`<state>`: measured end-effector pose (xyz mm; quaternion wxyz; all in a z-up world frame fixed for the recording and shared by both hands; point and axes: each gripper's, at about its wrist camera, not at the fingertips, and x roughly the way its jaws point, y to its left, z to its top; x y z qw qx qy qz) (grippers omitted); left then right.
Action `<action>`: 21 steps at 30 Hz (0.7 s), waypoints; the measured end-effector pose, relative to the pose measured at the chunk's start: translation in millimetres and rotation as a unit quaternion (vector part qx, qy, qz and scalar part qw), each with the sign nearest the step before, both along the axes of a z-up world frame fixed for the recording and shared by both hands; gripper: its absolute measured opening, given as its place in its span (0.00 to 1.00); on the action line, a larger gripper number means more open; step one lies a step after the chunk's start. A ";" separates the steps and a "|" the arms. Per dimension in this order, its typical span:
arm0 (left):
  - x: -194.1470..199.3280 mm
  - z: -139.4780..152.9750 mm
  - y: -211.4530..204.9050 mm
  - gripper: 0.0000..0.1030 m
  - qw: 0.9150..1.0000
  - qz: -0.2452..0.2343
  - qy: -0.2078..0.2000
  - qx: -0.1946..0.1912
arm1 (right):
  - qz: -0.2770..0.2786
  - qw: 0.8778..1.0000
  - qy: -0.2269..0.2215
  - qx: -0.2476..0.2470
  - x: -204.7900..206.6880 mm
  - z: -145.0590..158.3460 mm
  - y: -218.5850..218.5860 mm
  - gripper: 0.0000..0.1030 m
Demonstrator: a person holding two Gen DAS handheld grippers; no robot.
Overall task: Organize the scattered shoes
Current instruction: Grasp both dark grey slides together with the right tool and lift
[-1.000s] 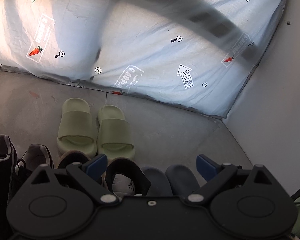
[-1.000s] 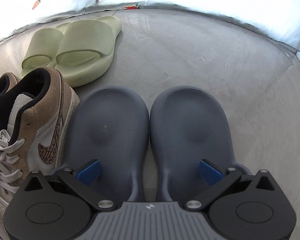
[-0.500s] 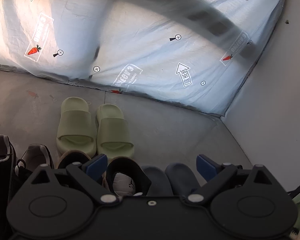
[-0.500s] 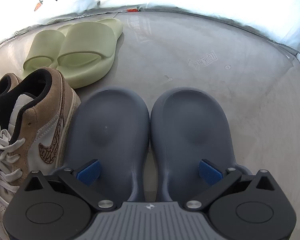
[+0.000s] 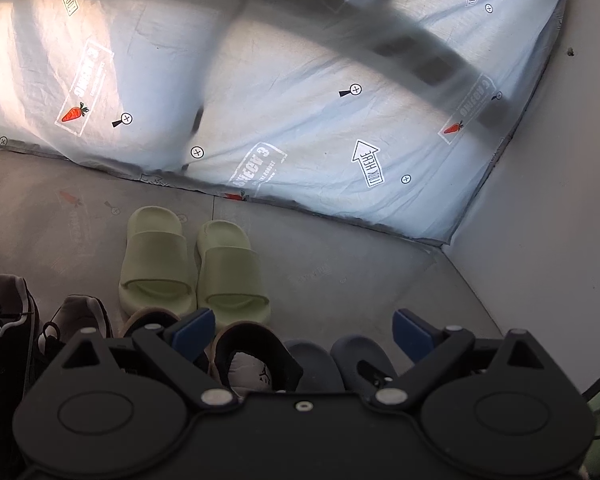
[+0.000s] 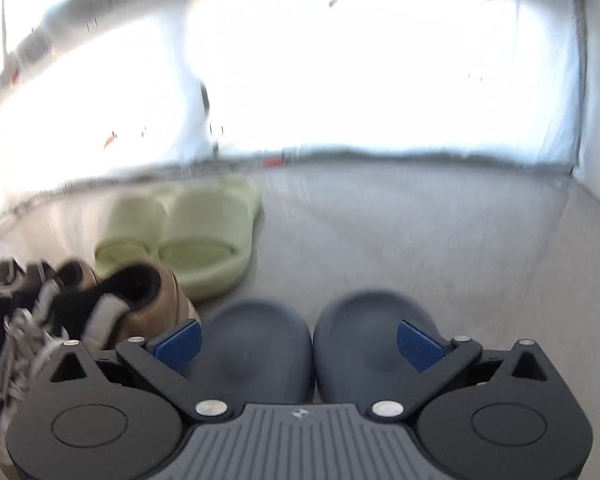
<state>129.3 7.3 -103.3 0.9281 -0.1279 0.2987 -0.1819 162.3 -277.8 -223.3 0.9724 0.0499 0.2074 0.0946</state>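
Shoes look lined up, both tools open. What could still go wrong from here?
1. The right tool hangs open low over the dark blue clogs; a careless move could knock the pair apart.
2. The brown sneaker touches the left clog, so nudging either may shift both.
3. The right wrist view is blurred, so placement there is hard to verify.

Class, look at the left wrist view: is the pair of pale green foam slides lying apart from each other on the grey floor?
No: the pale green foam slides lie side by side, edges nearly touching.
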 end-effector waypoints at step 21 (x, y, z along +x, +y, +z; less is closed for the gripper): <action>-5.1 -12.9 -44.4 0.93 0.996 -0.066 0.030 0.043 | 0.053 0.994 0.050 -0.081 -91.6 -80.9 -16.1 0.80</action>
